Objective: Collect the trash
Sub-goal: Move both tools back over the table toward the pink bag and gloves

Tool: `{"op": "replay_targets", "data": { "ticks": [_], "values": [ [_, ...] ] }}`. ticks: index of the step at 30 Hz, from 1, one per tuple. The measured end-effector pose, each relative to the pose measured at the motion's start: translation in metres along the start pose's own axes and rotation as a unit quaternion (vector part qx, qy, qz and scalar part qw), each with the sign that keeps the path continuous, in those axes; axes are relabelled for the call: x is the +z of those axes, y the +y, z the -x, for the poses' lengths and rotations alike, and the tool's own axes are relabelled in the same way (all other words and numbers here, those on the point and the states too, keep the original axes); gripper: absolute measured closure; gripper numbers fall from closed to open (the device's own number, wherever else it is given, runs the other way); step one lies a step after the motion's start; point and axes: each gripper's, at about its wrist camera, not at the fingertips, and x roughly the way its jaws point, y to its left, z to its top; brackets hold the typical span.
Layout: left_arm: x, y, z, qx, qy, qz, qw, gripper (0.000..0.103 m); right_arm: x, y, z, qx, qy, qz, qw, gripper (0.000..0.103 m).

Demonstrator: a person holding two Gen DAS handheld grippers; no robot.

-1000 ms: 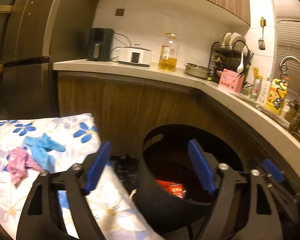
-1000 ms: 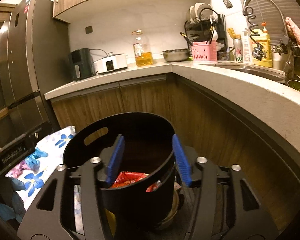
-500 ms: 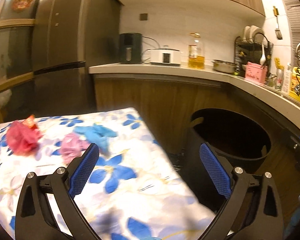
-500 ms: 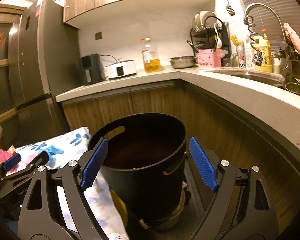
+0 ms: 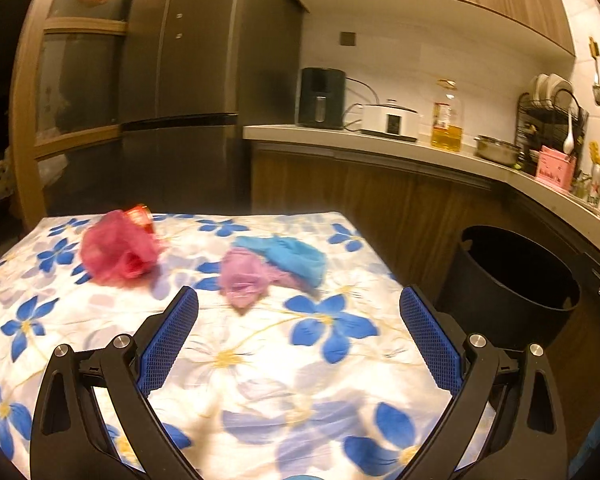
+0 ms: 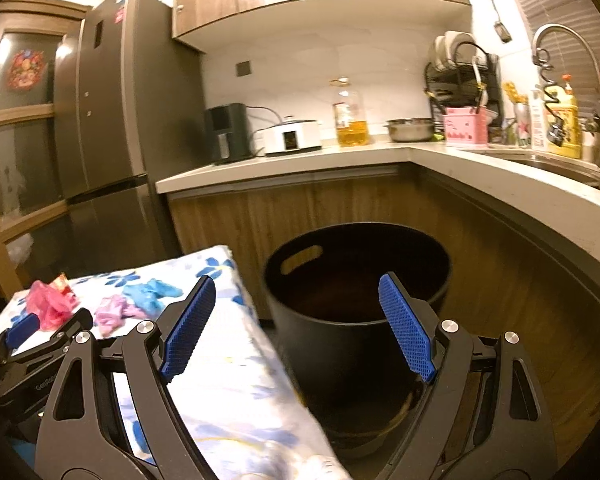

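Both grippers stand empty with their blue pads wide apart: the left gripper (image 5: pixel 298 316) hangs over the floral tablecloth (image 5: pixel 228 360), and the right gripper (image 6: pixel 296 312) faces the black bin (image 6: pixel 356 280) at centre right of its view. Three pieces of trash lie on the cloth in the left view: a crumpled pink bag (image 5: pixel 244 276) at centre, a blue bag (image 5: pixel 296 258) touching its upper right edge, and a red bag (image 5: pixel 118 254) off to the left. The pink wad looks the nearest target. For a clean pick, I would come down with one pad on either side of the pink wad alone, low enough to catch its bulk but not the cloth, then close firmly, since thin film likely slips.
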Motion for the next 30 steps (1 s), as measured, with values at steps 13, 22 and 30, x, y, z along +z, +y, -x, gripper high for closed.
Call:
{"op": "replay_targets", "data": {
  "ticks": [13, 22, 30],
  "values": [
    [0.003, 0.074, -0.001, 0.067, -0.006, 0.036, 0.9971, 0.007, -0.012, 0.080, -0.030, 0.076, 0.024, 0.035, 0.996, 0.020],
    [0.010, 0.129, 0.001, 0.116, -0.017, 0.062, 0.9912, 0.007, -0.031, 0.148, -0.056, 0.125, 0.053, 0.066, 0.988, 0.020],
    [0.019, 0.166, -0.003, 0.140, -0.024, 0.076, 0.9869, 0.007, -0.040, 0.193, -0.095, 0.133, 0.080, 0.087, 0.984, 0.020]
  ]
}}
